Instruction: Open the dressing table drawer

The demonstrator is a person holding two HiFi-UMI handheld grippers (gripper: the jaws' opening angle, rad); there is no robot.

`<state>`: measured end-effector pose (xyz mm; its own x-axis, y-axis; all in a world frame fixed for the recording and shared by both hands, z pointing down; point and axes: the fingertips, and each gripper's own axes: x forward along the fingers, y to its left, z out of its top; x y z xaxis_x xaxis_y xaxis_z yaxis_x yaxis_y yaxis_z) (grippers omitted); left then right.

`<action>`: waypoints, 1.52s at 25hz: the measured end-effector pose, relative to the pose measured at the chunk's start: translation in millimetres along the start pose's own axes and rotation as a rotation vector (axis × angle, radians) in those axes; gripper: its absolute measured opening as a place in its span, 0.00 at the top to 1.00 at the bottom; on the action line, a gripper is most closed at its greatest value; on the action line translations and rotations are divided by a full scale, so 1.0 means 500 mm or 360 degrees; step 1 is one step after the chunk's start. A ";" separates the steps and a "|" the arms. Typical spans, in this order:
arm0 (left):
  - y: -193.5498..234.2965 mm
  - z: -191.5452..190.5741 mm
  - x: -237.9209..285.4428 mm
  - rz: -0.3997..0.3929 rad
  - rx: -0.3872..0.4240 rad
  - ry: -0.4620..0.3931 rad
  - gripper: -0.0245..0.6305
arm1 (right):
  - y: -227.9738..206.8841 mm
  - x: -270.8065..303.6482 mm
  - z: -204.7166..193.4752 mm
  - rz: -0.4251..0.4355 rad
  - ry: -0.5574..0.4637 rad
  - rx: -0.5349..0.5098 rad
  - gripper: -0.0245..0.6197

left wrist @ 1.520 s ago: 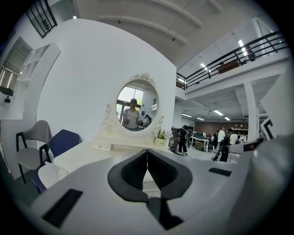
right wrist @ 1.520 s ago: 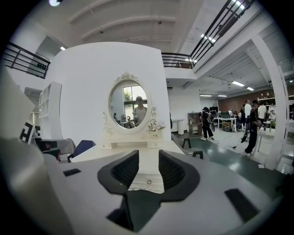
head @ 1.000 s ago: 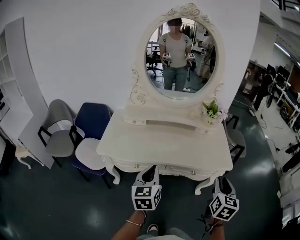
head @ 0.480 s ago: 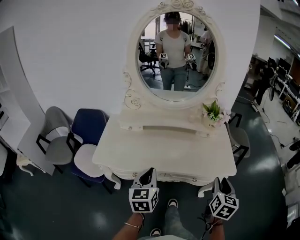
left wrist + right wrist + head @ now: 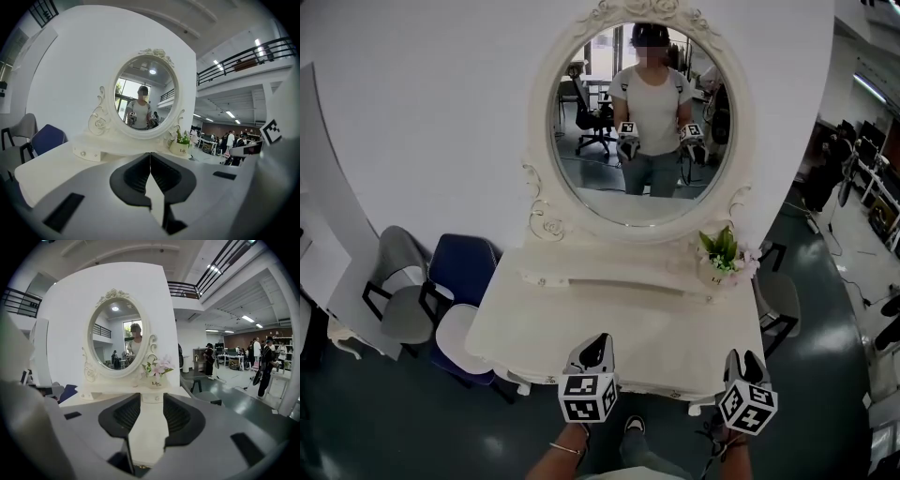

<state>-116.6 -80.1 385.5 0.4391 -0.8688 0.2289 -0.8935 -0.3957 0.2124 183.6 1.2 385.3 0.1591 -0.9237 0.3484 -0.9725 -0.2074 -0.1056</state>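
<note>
Head view: at the far left, a grey chair point(image 5: 392, 286) and a blue chair point(image 5: 457, 270) stand against the white wall, with a white seat point(image 5: 457, 330) just beside the counter's left end. The left gripper point(image 5: 601, 341) hangs over the near edge of the white counter point(image 5: 619, 319), a little left of its middle. In the left gripper view its jaws are pressed together at the tips, with nothing between them.

At the counter's far side an oval mirror point(image 5: 639, 122) in a carved white frame stands upright, and it reflects a person holding both grippers. A low raised shelf point(image 5: 609, 281) with small knobs runs along the mirror's foot. The drawer point(image 5: 664, 388) sits under the counter's near edge, between the two grippers. Only a thin strip of its front shows, and I cannot tell how far in it is.

A small pot of flowers point(image 5: 722, 261) stands at the far right of the counter. The right gripper point(image 5: 744, 358) is at the near right corner. Its jaws are apart and opening, and only the bare counter shows between them.
</note>
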 end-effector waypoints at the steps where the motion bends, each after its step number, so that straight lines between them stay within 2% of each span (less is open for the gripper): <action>1: -0.004 0.009 0.020 -0.0003 0.0013 0.0000 0.93 | -0.007 0.019 0.007 0.0002 0.0000 0.0008 0.71; 9: -0.038 0.073 0.185 -0.0017 0.0092 -0.0004 0.93 | -0.076 0.165 0.052 -0.0003 0.0003 0.0083 0.71; 17: -0.053 0.091 0.309 0.0003 0.0091 0.0029 0.93 | -0.128 0.284 0.083 0.0008 0.0021 0.0124 0.71; 25: -0.031 0.063 0.362 0.0026 0.0112 0.0142 0.93 | -0.127 0.342 0.063 0.0017 0.0076 0.0173 0.71; 38: -0.019 0.071 0.418 -0.0081 0.0131 0.0190 0.93 | -0.101 0.356 0.057 -0.0049 0.0095 0.0189 0.70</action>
<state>-19.7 -268.7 397.7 0.4877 -0.8072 0.3325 -0.8723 -0.4657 0.1489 265.9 -162.1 426.2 0.1750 -0.8962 0.4076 -0.9397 -0.2756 -0.2024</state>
